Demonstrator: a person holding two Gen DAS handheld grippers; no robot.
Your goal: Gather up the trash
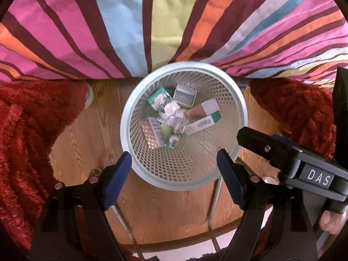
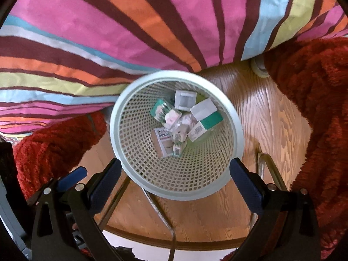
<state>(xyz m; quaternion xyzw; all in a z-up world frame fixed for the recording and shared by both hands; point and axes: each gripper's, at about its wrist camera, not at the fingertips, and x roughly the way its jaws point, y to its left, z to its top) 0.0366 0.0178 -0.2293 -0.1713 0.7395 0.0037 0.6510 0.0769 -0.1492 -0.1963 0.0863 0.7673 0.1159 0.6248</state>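
wooden floor [image 1: 91, 130], white mesh bin [image 1: 237, 113], crumpled boxes [image 1: 162, 104]

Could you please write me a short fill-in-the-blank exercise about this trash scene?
1. The white mesh wastebasket stands on a ____ table.
2. Both the left claw and the right claw are ____.
3. The small boxes lie ____ the wastebasket.

Missing words: wooden; open; inside
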